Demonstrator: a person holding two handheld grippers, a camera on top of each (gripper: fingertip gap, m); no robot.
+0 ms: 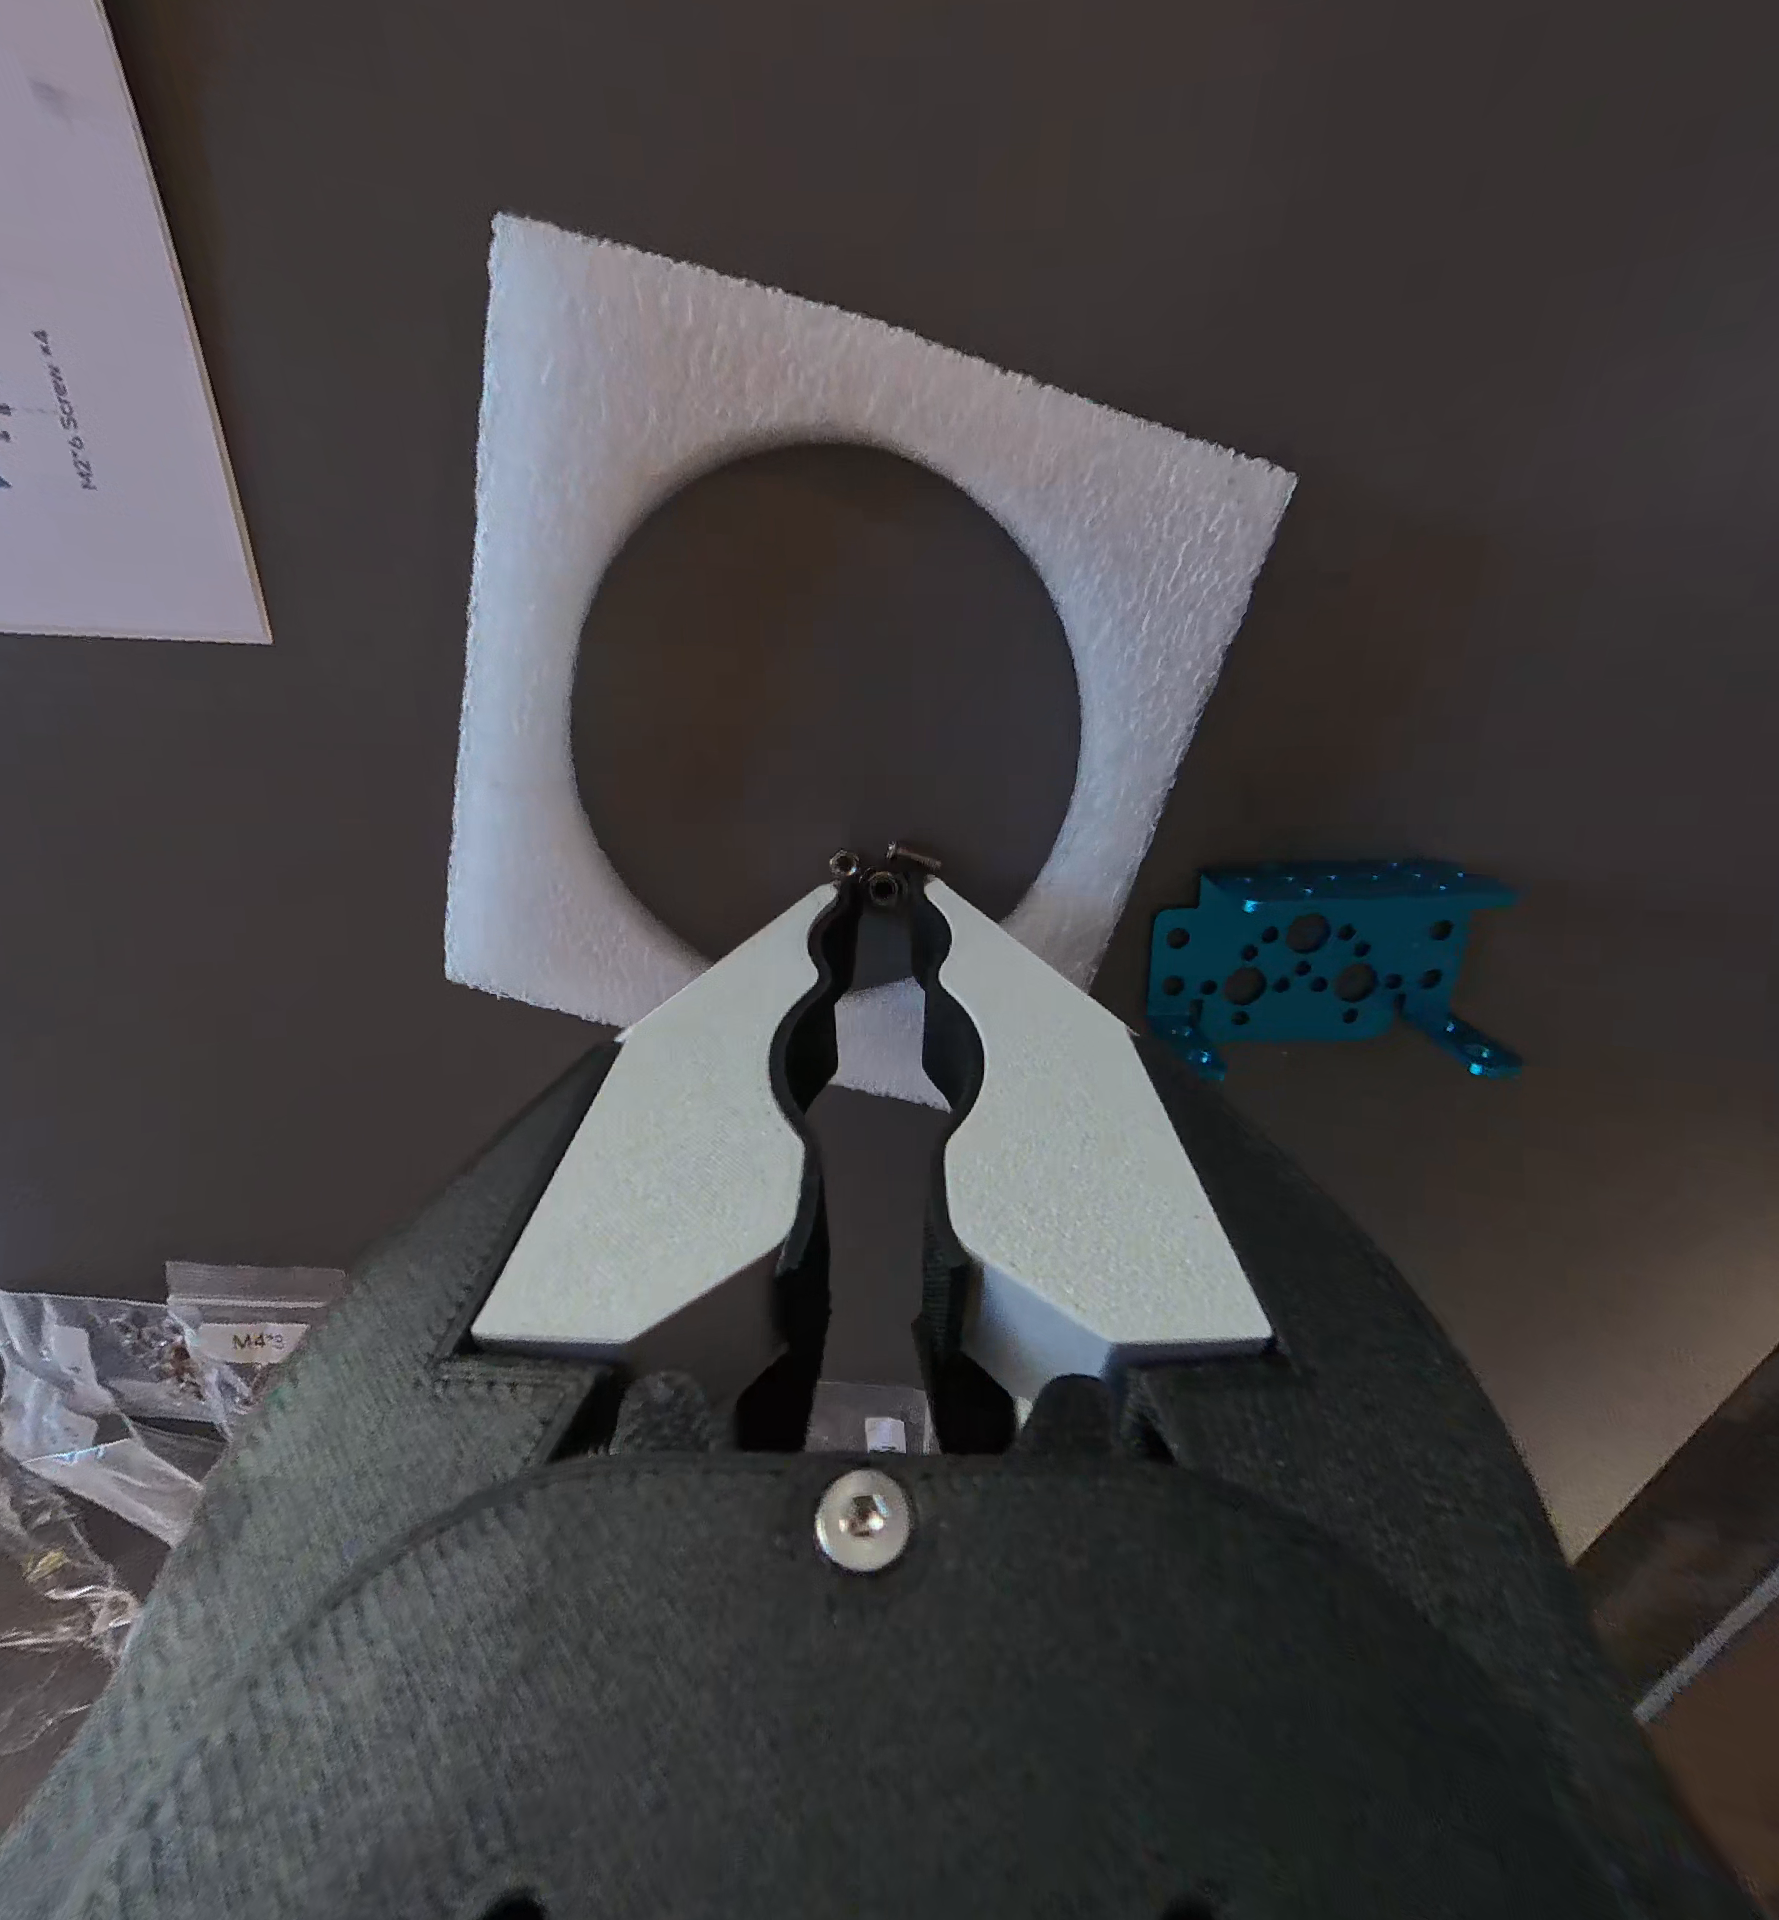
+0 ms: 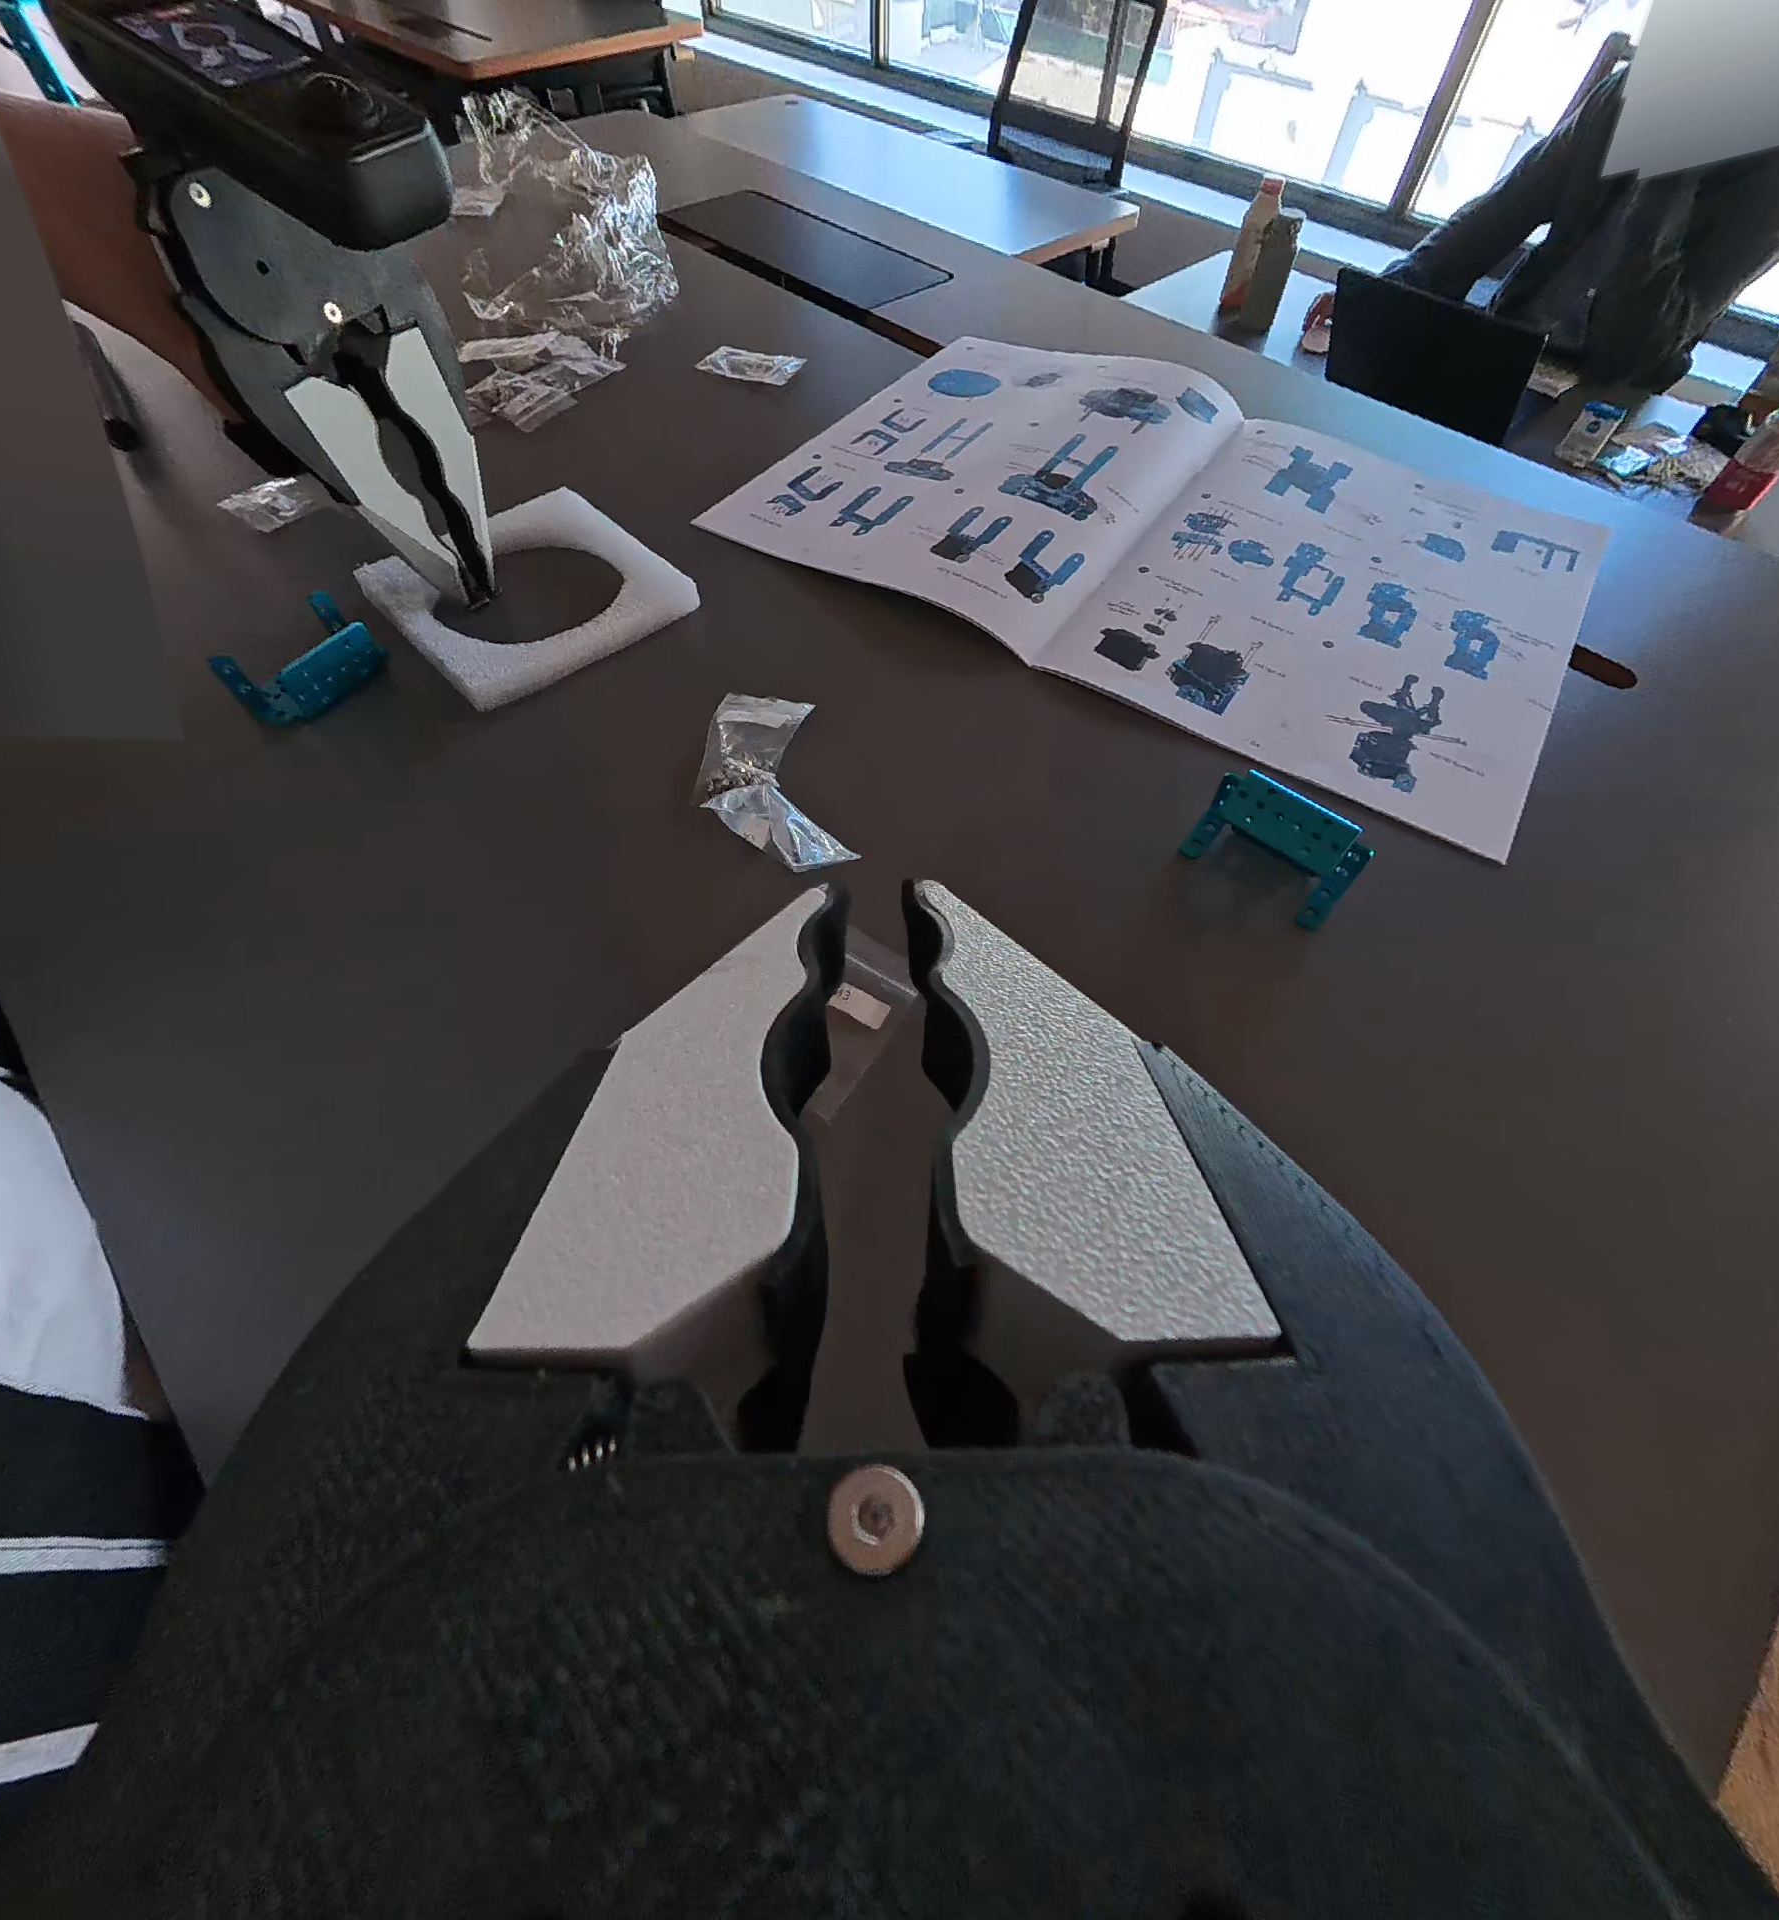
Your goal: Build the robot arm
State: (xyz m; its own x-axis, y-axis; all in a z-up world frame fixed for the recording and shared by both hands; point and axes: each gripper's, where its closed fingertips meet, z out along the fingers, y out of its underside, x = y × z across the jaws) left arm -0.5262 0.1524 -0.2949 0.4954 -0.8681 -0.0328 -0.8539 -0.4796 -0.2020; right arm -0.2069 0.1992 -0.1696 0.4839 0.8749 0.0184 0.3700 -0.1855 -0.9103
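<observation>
My left gripper [image 1: 880, 899] points down into the round hole of a white foam square [image 1: 760, 416]. Its jaws stand narrowly open, with a small dark nut [image 1: 880, 891] between the tips. Another nut [image 1: 843, 862] and a small screw [image 1: 911, 854] lie just beyond the tips. The right wrist view shows this gripper [image 2: 480, 594] standing in the foam [image 2: 646, 592]. My right gripper [image 2: 877, 894] hovers low over the dark table [image 2: 449, 935], narrowly open. A small clear labelled bag [image 2: 864, 1003] shows through its gap; I cannot tell whether they touch.
A blue perforated bracket [image 1: 1321, 966] lies right of the foam, and another bracket [image 2: 1280, 831] lies by an open instruction booklet [image 2: 1176, 540]. Small clear hardware bags [image 2: 760, 769] and crumpled plastic [image 2: 563, 229] lie about. A person [image 2: 1591, 229] stands at the far desks. The table edge [image 1: 1695, 1403] is near. The left gripper's tips are roughly 35 centimeters from the right gripper's. The right gripper is farther from the white foam square [image 1: 760, 416], some 30 centimeters, than the left, some 7 centimeters. Look for it in the right wrist view [image 2: 610, 610] too.
</observation>
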